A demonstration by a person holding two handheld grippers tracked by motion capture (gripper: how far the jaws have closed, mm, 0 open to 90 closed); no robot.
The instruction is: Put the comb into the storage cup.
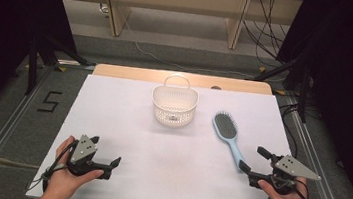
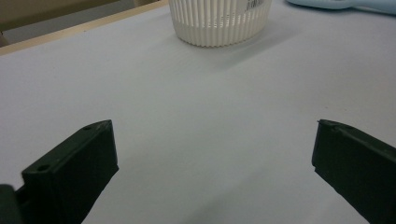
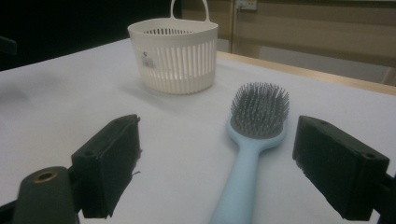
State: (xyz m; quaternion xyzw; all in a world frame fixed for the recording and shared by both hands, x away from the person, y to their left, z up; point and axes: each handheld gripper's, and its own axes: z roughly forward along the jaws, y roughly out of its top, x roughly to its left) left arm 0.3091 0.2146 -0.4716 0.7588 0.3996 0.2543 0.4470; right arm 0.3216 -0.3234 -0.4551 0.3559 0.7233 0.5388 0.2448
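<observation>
A white slatted basket (image 1: 174,105) with a loop handle stands at the back middle of the white table (image 1: 112,117); it also shows as the basket (image 3: 173,55) and the basket (image 2: 219,21). A light blue hairbrush (image 1: 228,135) with grey bristles lies to its right, handle toward me. My right gripper (image 1: 252,159) stands open at the handle's near end; in the right gripper view the hairbrush (image 3: 252,140) handle runs between the two jaws without the pads touching it, my right gripper (image 3: 215,163) wide. My left gripper (image 1: 112,166) rests open at the near left, nothing between its jaws (image 2: 212,158).
The table's wooden back edge (image 1: 182,78) lies behind the basket. Dark stands and cables (image 1: 272,35) sit on the floor beyond. Metal rails (image 1: 5,130) run along both sides of the table. The brush head's tip (image 2: 345,4) shows at the top right of the left gripper view.
</observation>
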